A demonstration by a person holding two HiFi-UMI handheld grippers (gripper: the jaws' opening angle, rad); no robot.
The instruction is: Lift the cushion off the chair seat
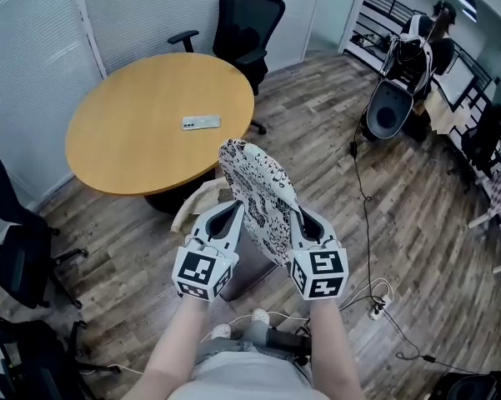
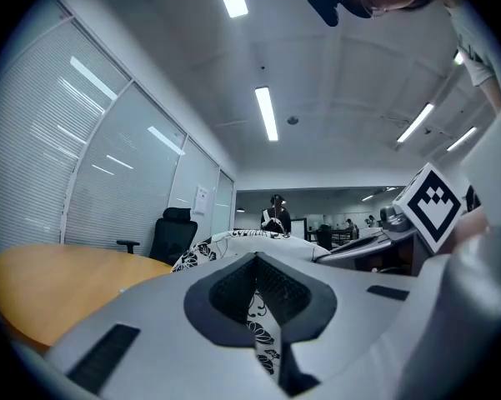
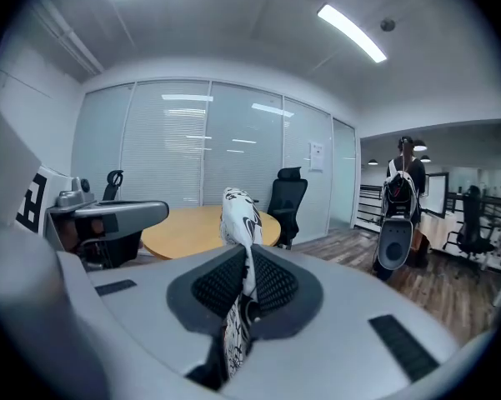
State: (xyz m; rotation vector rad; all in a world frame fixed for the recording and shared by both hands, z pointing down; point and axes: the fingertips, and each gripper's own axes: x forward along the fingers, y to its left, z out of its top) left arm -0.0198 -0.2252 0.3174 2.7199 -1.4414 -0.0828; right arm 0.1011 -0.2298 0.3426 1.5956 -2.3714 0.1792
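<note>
The cushion (image 1: 259,193) is white with a black floral print and hangs in the air between both grippers, tilted up toward the round table. My left gripper (image 1: 236,210) is shut on its left edge, and the fabric (image 2: 256,307) shows pinched between the dark pads. My right gripper (image 1: 297,217) is shut on the right edge, where the cushion (image 3: 241,223) stands up from between the jaws. Part of a pale chair (image 1: 193,207) shows below the cushion, mostly hidden by it and the grippers.
A round wooden table (image 1: 150,123) with a small flat device (image 1: 201,122) stands ahead. Black office chairs sit behind the table (image 1: 244,23) and at the left (image 1: 17,248). A person (image 1: 417,48) stands at the far right. Cables (image 1: 375,290) lie on the wood floor.
</note>
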